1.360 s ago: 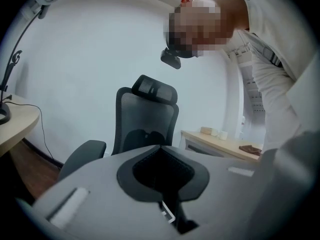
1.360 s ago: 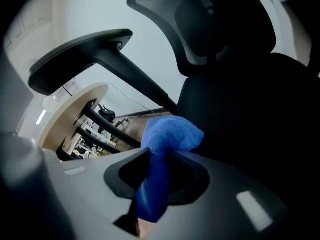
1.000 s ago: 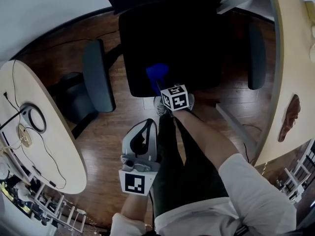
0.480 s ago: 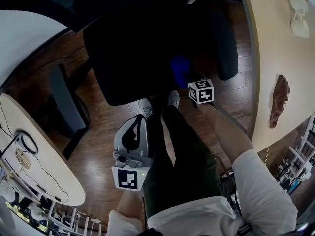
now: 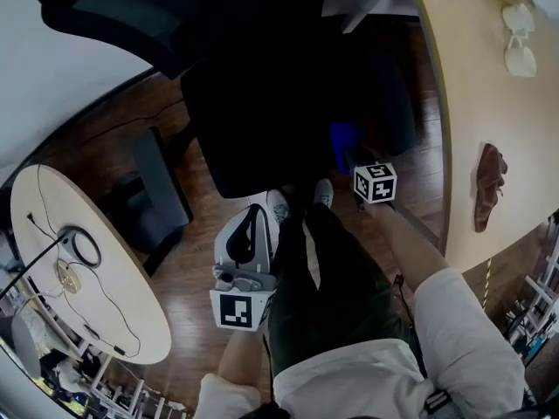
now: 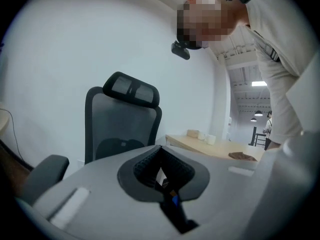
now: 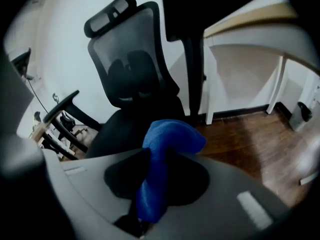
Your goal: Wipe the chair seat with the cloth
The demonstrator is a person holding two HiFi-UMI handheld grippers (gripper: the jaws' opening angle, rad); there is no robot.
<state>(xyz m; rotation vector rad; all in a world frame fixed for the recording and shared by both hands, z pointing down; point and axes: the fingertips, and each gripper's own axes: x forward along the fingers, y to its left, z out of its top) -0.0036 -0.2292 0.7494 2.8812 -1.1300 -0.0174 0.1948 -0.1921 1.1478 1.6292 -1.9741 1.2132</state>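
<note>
Right gripper (image 7: 155,184) clenched on crumpled blue microfibre cloth (image 7: 167,144), at 4 o'clock edge of black padded chair seat (image 5: 262,120). Left gripper (image 5: 253,221) closed, empty, idle at 6 o'clock. Press cloth flat; sweep overlapping strokes toward 10 o'clock.

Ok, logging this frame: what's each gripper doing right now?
Left gripper: closed, empty.
Right gripper: closed on the blue cloth.

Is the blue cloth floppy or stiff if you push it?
Probably floppy: the cloth bends over and bunches where the right gripper pinches it. Likely light, since that one pinch holds it all up. Its fuzzy surface probably won't slip easily.
</note>
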